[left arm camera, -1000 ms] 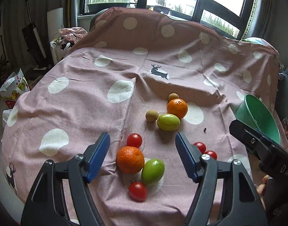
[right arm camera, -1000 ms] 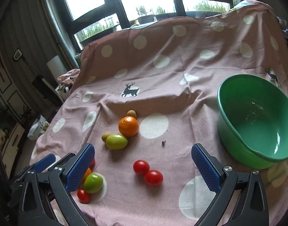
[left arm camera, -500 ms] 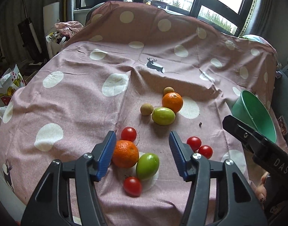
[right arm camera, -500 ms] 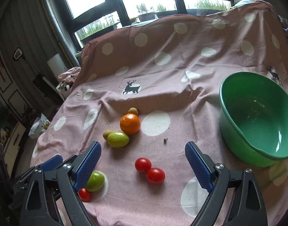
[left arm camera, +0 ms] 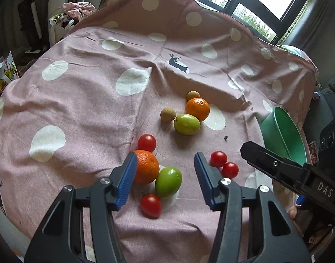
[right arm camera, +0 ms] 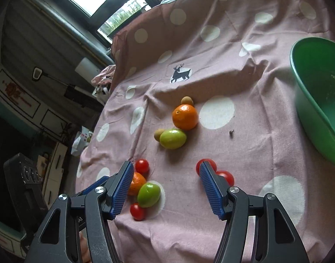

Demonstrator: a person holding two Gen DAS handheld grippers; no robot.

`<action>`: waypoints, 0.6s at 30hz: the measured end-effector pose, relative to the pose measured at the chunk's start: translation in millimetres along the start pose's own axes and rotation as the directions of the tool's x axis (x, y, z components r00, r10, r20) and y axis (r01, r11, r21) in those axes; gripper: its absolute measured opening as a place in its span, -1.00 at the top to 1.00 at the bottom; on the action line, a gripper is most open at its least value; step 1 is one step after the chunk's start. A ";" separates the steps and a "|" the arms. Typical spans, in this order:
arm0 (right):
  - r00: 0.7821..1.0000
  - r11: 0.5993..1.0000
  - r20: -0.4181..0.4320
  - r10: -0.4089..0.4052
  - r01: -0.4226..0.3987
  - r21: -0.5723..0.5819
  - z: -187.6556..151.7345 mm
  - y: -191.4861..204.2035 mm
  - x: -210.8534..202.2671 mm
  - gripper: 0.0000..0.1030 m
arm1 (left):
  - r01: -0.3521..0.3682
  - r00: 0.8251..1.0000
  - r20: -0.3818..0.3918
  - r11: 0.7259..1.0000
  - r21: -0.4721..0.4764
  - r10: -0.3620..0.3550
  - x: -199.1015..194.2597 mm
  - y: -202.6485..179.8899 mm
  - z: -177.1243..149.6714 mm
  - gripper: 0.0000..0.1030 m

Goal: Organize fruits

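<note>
Fruit lies scattered on a pink polka-dot cloth [left arm camera: 84, 100] that covers the counter. Near the front edge sits one cluster: an orange [left arm camera: 145, 166] with a pebbled skin, a smooth green oval fruit [left arm camera: 168, 182] touching its right side, a cherry tomato [left arm camera: 146, 143] just behind the orange and another cherry tomato [left arm camera: 150, 205] in front of the green fruit. The green fruit's long axis runs from near-left to far-right in the left wrist view. Toward the middle of the counter is a second cluster: a second orange [left arm camera: 197, 109], a yellow-green oval fruit [left arm camera: 186, 124] lying crosswise in front of it, and two small tan round fruits, one [left arm camera: 167, 114] to the left and one [left arm camera: 193, 95] behind. Two more cherry tomatoes [left arm camera: 224, 164] touch each other to the right of the near cluster. A green plastic bowl [right arm camera: 316, 92] stands at the right edge.

The left gripper [left arm camera: 165, 179] hangs over the near cluster with its blue-padded fingers [left arm camera: 127, 179] about half apart and closing; the orange and green fruit show between them, but the pads press on nothing. The right gripper [right arm camera: 165, 188] is likewise half apart and closing, gripping nothing; its right finger [right arm camera: 211, 191] overlaps the tomato pair, its left finger the near orange.
</note>
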State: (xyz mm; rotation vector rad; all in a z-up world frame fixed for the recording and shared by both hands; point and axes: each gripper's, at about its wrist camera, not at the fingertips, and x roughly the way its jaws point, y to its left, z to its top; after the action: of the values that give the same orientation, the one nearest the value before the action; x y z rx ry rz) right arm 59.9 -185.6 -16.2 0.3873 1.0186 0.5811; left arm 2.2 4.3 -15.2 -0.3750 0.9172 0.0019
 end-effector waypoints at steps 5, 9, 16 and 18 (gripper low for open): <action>0.993 0.996 -0.100 0.065 -0.058 0.069 -1.8 -1.1 20.6 -0.14 | 0.013 0.999 -0.045 1.000 0.019 -0.012 6.5 -2.8 -3.1 0.17; 0.988 0.993 -0.145 0.063 -0.047 0.112 -3.4 -6.8 32.7 0.11 | 0.025 0.996 -0.086 0.998 0.057 -0.020 13.3 -9.3 -7.6 0.19; 0.969 0.982 -0.206 0.136 -0.104 0.159 -3.5 -10.1 47.1 0.12 | 0.045 0.990 -0.138 0.998 0.040 -0.039 22.1 -4.5 -8.1 0.20; 0.963 0.979 -0.227 0.149 -0.112 0.168 -5.0 -9.9 53.3 0.12 | 0.055 0.988 -0.147 0.998 0.019 -0.051 23.7 -3.0 -8.0 0.20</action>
State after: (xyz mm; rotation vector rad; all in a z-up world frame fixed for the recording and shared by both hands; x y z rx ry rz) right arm 79.2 -160.3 -60.3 0.5334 1.2805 0.6813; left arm 11.0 -4.7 -37.0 -0.3814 1.0516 -0.0862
